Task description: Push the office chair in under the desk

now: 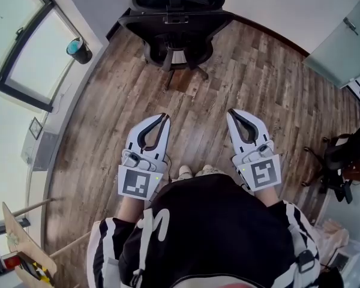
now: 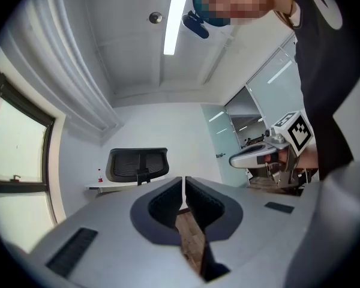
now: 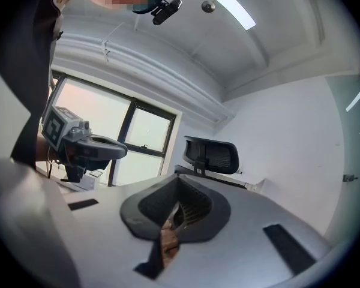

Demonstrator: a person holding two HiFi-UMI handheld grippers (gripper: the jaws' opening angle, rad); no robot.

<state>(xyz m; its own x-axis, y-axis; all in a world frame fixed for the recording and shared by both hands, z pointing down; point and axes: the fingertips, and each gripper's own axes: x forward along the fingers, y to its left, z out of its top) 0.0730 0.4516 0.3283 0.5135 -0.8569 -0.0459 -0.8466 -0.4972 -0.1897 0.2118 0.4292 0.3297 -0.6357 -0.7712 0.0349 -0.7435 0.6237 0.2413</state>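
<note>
1. Top centre of the head view: black office chair (image 1: pixel 174 26) with a mesh back, star base on the wooden floor (image 1: pixel 258 89).
2. Left gripper view, centre left: same chair's back turned toward the camera, with a white desk (image 2: pixel 102 189) just behind it against the pale wall. Not clear how far the seat reaches under the desk.
3. Lower centre-left of the head view: left gripper (image 1: pixel 164 117), held level and pointing up-frame toward the chair, well apart from it. Jaws closed together with only a hairline slit between them, nothing gripped.
4. Lower centre-right: right gripper (image 1: pixel 231 114), level beside the other and aimed the same way, also well short of the chair. Jaws fully closed, nothing gripped.
5. Bottom of the frame: person's black top with white stripes (image 1: pixel 216 239), with pale shoe tips (image 1: pixel 195 173) just above it between the two tools.
6. Left edge: large window (image 1: pixel 15 35), with a dark round container with a teal top (image 1: pixel 78 50) beside it.
7. Right edge: frosted glass panel (image 1: pixel 342 41) above, and another dark chair (image 1: pixel 342 161) below.
</note>
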